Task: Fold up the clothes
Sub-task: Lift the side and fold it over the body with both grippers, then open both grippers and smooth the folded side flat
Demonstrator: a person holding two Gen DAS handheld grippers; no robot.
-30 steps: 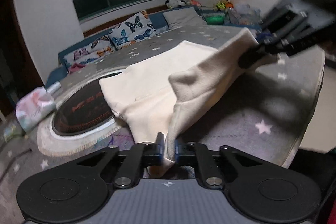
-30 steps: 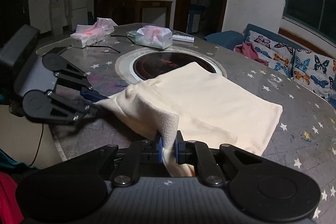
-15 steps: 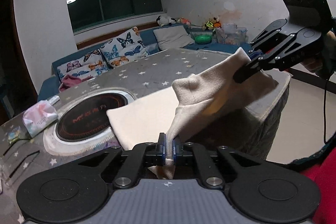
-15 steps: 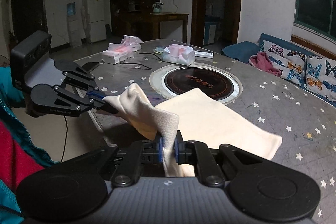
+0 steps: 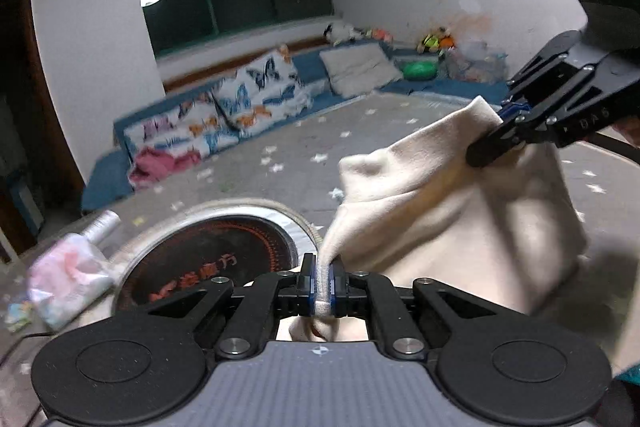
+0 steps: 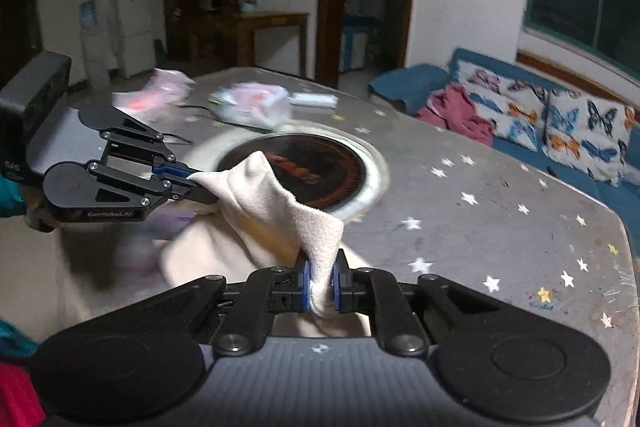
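Two black grippers, left gripper point(image 5: 323, 285) and right gripper point(image 5: 494, 143), each pinch a cream cloth point(image 5: 448, 211), lifting it above a star-patterned table point(image 5: 360, 131).

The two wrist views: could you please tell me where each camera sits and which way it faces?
Left wrist view: sits on the left hand-held gripper, looking along its fingers across the star-patterned table toward the window and sofa; the right hand-held gripper shows at upper right.
Right wrist view: sits on the right hand-held gripper, facing the doorway and cabinets; the left hand-held gripper shows at left.
Shared: the cream cloth pinched by both, the round cooktop, the table.
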